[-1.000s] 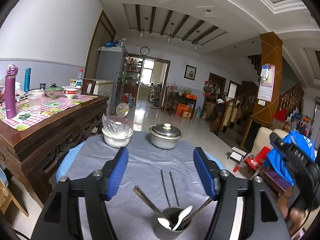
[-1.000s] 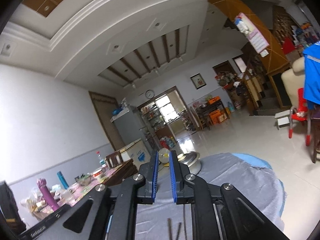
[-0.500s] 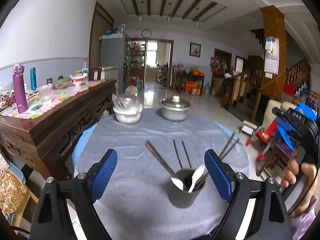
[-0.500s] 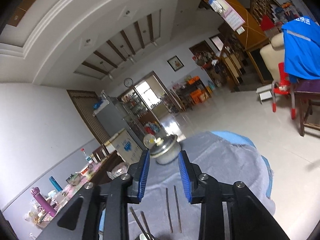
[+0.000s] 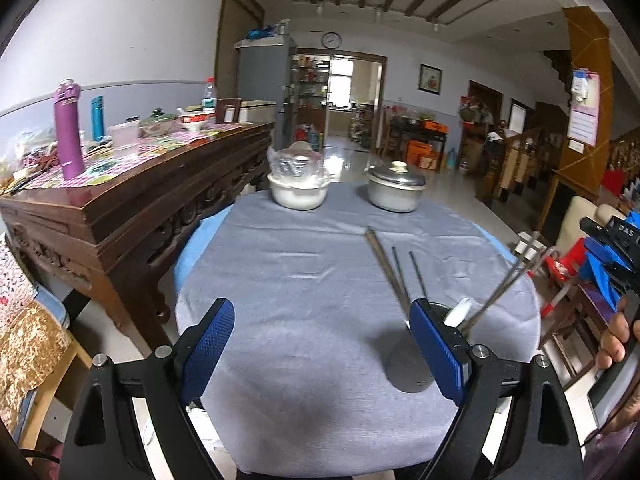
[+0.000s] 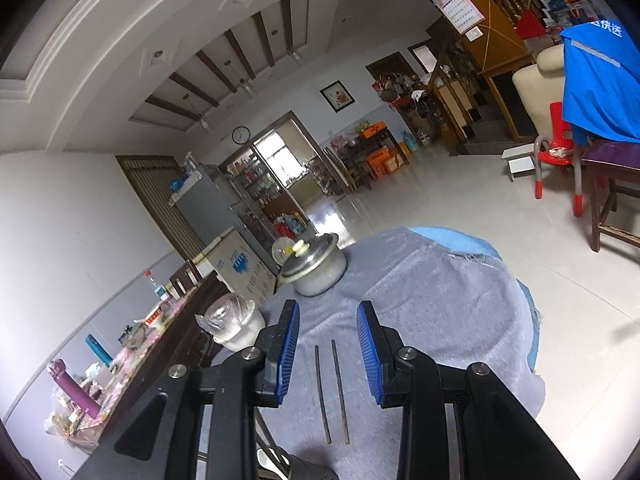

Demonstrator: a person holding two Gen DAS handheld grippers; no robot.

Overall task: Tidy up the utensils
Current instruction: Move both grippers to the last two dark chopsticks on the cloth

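- Worktop (image 5: 304,280): a round one under a grey cloth, with a blue layer showing at its rim; a carved wooden sideboard (image 5: 132,208) crowded with bottles and dishes stands just beside it.
- Left gripper (image 5: 320,356): it hangs over the near part of the cloth, its blue-padded jaws wide apart and nothing between them.
- Right gripper (image 6: 328,350): its jaws stand partly apart and empty, above the cloth, with the loose chopsticks (image 6: 332,392) showing in the gap below them.
- Lidded steel pot (image 5: 396,188) and a white bowl covered in clear plastic (image 5: 298,188) sit side by side at the far edge.
- Dark utensil cup (image 5: 452,320): it stands on the cloth right behind the left gripper's right-hand jaw, holding a white spoon (image 5: 460,312) and two leaning pairs of chopsticks.
- Loose chopsticks lie flat on the cloth just beyond the cup, side by side and slightly apart.
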